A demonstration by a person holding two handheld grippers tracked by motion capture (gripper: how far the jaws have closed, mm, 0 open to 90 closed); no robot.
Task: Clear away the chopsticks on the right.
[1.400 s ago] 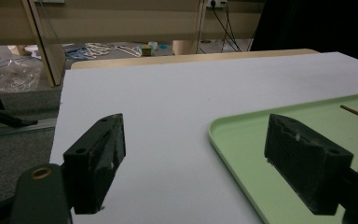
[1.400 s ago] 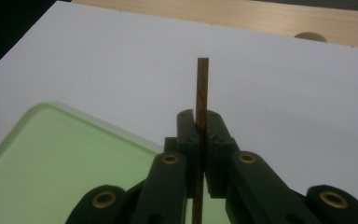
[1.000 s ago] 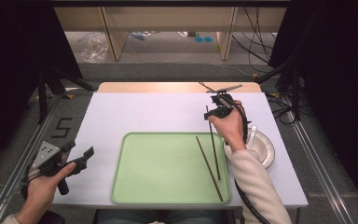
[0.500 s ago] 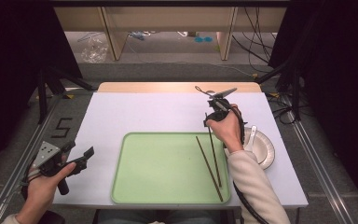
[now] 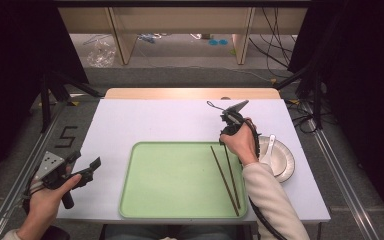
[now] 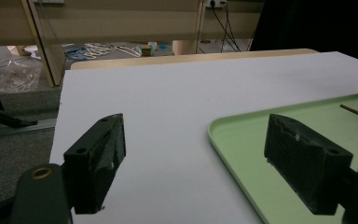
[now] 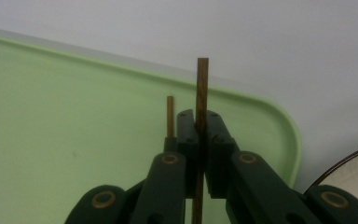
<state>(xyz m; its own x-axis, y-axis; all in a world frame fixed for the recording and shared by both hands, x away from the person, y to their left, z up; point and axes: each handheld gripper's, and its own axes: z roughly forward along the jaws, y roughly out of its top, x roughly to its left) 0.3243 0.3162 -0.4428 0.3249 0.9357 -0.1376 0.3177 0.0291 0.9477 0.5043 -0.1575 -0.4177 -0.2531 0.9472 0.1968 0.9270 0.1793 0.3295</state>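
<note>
**A:** What have you got in front of you, biggest things first?

**B:** I see the white table (image 5: pixel 155 125), and on it the green tray (image 5: pixel 180 180), sitting toward six o'clock of the tabletop. At about three o'clock from the tray, just beside its edge, is a white plate (image 5: pixel 284 161) with a white spoon (image 5: pixel 270 146) lying on it.

**A:** And the tools?

**B:** My left gripper (image 5: pixel 82 172) is out at nine o'clock of the tray, over bare table, well apart from everything. In the left gripper view its jaws stand wide apart with nothing between them, and the tray's corner shows behind the far one.

**A:** The right one?

**B:** My right gripper (image 5: pixel 226 137) is at the tray's two o'clock corner, pointing down. In the right gripper view the jaws are clamped tight on one chopstick (image 7: pixel 201 91), which sticks up past the pads.

**A:** Where is the other stick?

**B:** The second chopstick (image 7: pixel 170 116) lies just beside it, outside the jaws. From above, both run from the gripper toward five o'clock across the tray's right side, ends close together near its front rim.
</note>
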